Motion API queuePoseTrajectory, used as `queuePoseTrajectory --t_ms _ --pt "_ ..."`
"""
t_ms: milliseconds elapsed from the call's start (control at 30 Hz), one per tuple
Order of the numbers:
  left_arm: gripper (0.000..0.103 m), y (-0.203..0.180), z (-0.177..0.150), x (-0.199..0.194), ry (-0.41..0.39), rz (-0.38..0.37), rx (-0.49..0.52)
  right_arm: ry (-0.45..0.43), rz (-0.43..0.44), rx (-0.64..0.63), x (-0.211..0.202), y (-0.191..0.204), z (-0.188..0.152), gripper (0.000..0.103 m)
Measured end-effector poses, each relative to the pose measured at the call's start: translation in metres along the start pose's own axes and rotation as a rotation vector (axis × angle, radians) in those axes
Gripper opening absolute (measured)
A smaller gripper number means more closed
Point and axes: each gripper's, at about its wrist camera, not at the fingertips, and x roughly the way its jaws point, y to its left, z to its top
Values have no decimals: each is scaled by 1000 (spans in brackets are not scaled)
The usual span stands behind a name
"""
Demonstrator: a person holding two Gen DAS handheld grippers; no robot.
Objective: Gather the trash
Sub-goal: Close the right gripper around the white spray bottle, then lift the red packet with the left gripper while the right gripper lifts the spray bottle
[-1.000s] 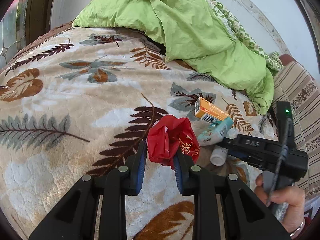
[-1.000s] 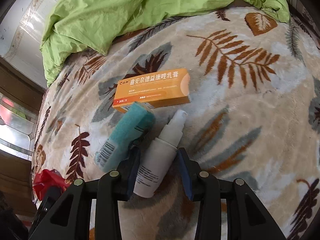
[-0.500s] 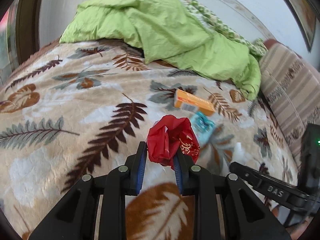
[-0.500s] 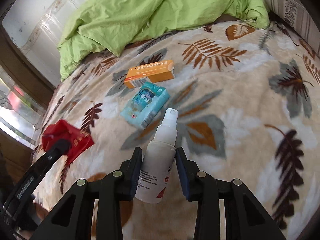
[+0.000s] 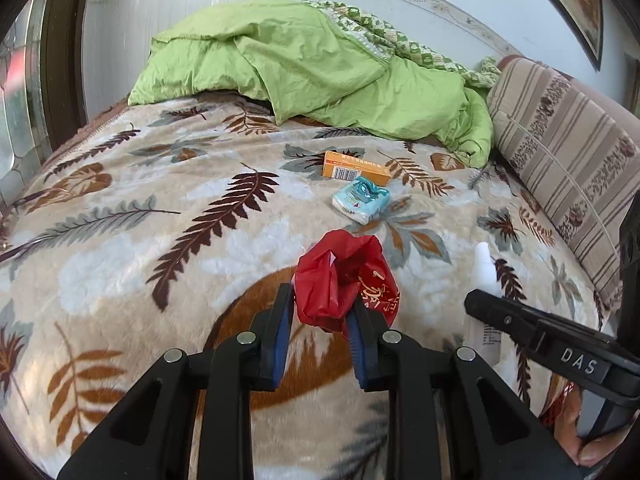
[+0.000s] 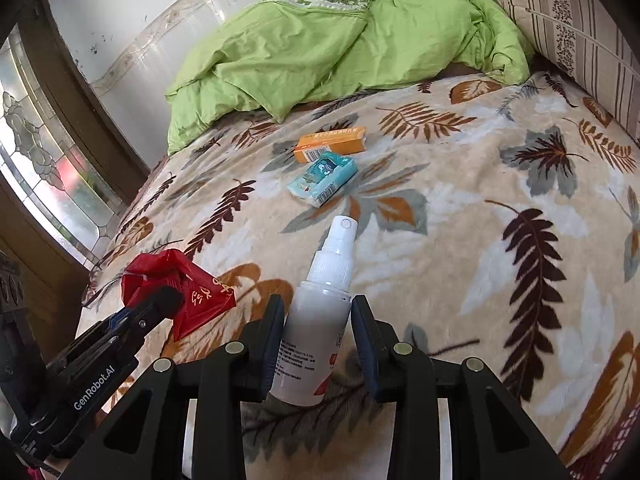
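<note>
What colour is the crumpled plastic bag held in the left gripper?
Red, with some gold print; the plastic bag shows best in the left wrist view.

Plenty of open blanket, clutter only mid-bed and at the back

The leaf-print blanket is bare on the left and near side. The orange box and blue tissue pack sit just beside each other mid-bed, maybe touching. The green duvet blocks the far end, and the striped cushion walls off the right.
</note>
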Motion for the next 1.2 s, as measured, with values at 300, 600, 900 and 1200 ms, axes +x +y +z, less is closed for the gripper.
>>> queuePoseTrajectory --t_ms 300,600,900,1200 --pt "25 -5 -11 -12 -33 46 20 -55 -6 -11 -21 -4 -9 36" --pt "25 -11 -12 -15 -57 69 57 -71 -7 22 -26 -12 -8 36" --pt "25 -12 -12 -15 -57 63 60 -66 -9 3 -21 -7 -8 36" --pt "25 -14 -13 -15 -59 62 64 -64 -9 0 -20 -7 -8 36"
